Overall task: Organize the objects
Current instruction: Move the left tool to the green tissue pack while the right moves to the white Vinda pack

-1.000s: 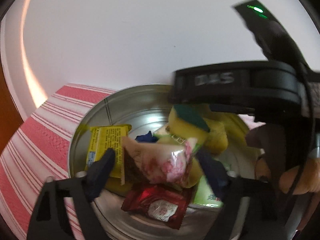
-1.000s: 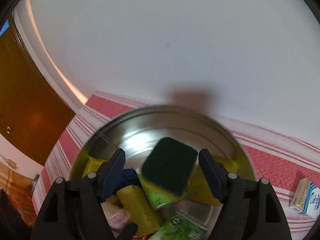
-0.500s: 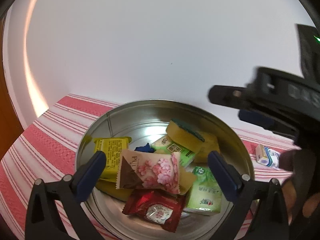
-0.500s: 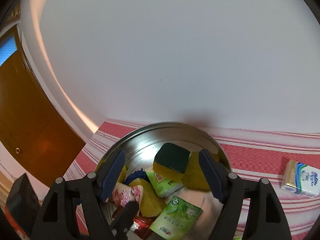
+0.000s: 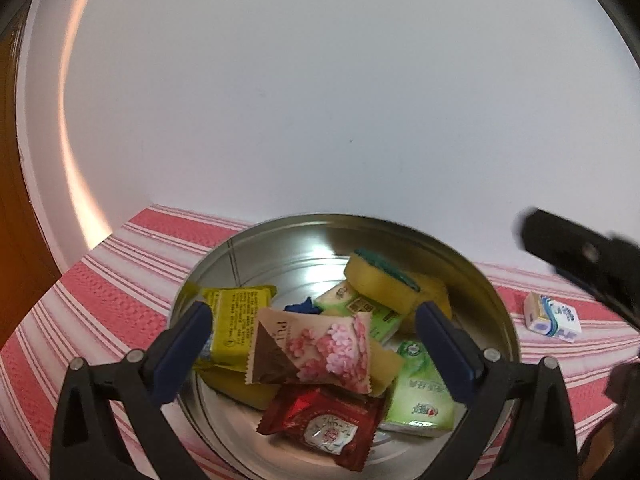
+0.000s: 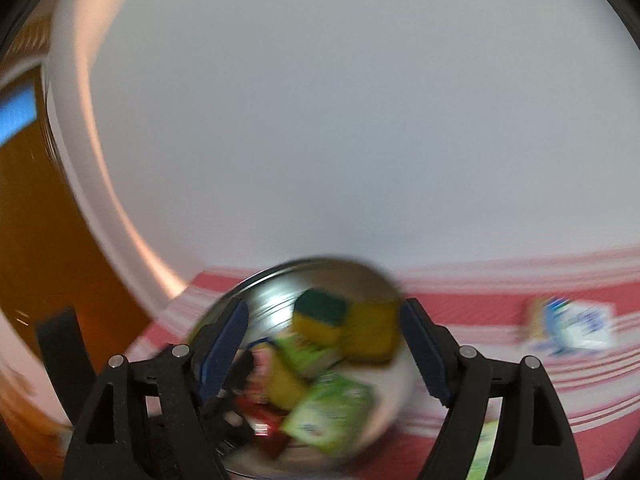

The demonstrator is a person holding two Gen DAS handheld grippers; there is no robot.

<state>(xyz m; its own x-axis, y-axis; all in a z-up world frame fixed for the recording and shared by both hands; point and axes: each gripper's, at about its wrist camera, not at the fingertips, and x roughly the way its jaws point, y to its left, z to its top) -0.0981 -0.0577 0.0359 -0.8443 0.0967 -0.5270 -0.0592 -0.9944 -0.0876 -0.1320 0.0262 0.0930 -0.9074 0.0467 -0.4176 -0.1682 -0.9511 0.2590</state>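
Tablecloth [image 5: 132,276], red with white stripes, covers the table against a plain white wall [image 5: 320,100]. On it sits a round metal tin [image 5: 496,292], its near rim cut off at six o'clock in the left wrist view. Inside lies a heap: a yellow sponge with a green top [image 5: 380,280] at twelve o'clock, a yellow packet [image 5: 236,316] at nine, a pink flowered packet [image 5: 320,348] in the centre, a green tissue pack [image 5: 420,396] at four, a red sweet wrapper [image 5: 324,424] at six. A blue item under the heap is mostly hidden. A small white and blue tissue pack [image 5: 554,317] lies on the cloth at three o'clock, well apart from the tin.

The left gripper [image 5: 312,356] hovers over the tin, jaws wide apart and empty. The right gripper [image 6: 324,344] is opening, nothing between its fingers; its view is blurred. A second ago the sponge sat between those fingers; now it rests in the tin, and the right gripper has drawn away towards three o'clock.
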